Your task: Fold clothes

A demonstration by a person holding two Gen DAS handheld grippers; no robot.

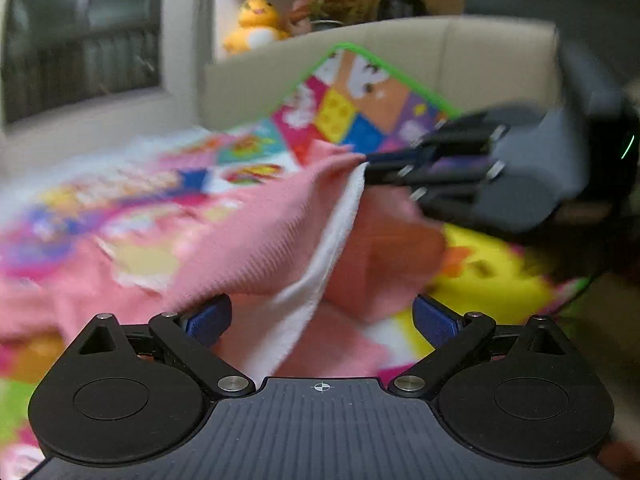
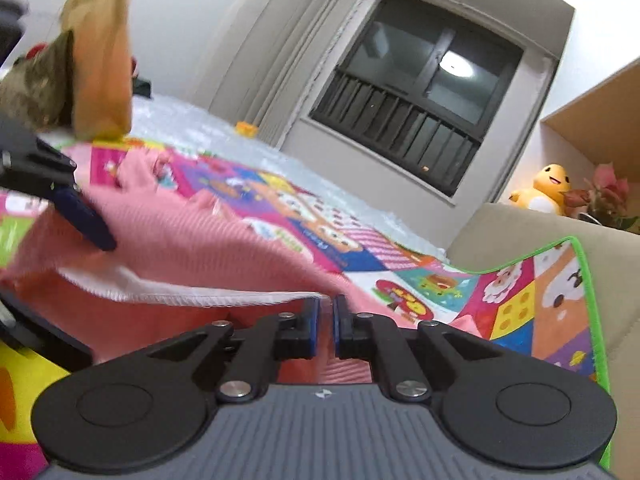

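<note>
Two grippers work one pink garment (image 1: 256, 240) spread over a bright cartoon play mat (image 1: 360, 112) with a green border. In the left wrist view, the left gripper (image 1: 320, 320) has its jaws released and wide apart, blue pads at either side, with the garment's white hem (image 1: 320, 264) running between them toward 12 o'clock; no pad is seen to press the cloth. From 3 o'clock the right gripper (image 1: 366, 168) reaches in, blurred, its jaws clenched on the hem's far corner, holding that edge lifted off the mat.

In the right wrist view, its jaws (image 2: 326, 316) stand nearly together, grasping the hem where pink and white meet, and the cloth stretches away toward 9 o'clock, where one blue finger of the left gripper lies against it.

Writing on the mat's panels is too blurred to read; no brand or label can be made out. At 2 o'clock a yellow plush toy (image 2: 548, 192) sits beside pink flowers (image 2: 608, 196) behind a beige sofa back (image 2: 500, 232). A barred window (image 2: 412, 108) is at 12 o'clock.
</note>
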